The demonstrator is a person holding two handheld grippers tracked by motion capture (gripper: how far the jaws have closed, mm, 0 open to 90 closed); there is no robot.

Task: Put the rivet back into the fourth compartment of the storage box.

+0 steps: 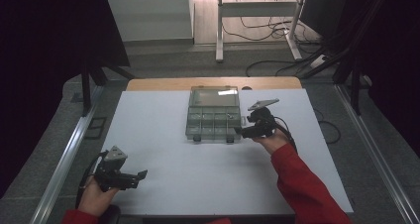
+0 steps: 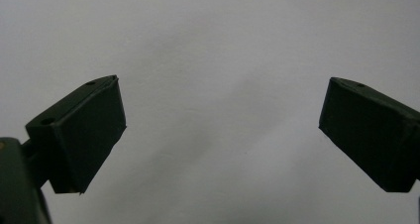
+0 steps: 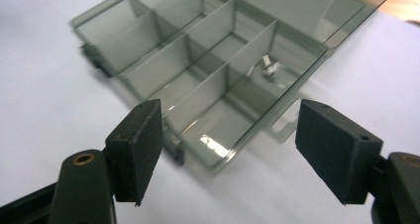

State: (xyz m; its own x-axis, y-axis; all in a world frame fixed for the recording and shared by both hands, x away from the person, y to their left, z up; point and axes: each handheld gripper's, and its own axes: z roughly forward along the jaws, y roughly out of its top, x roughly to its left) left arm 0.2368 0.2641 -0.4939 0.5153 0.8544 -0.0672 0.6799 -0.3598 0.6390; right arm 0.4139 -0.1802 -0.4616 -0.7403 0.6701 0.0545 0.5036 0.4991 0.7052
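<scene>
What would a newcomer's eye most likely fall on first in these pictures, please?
Probably the clear compartment box, lying open at the far middle of the white table, with a small metal piece in one of its compartments. Next, the right gripper beside the box's right near corner, jaws open and facing it. The left gripper is at the table's near left edge, also open, over bare table.

No legible text, label, brand, number or sign on the compartment box (image 1: 214, 116), the table (image 1: 163, 179) or either gripper's black jaws.
</scene>
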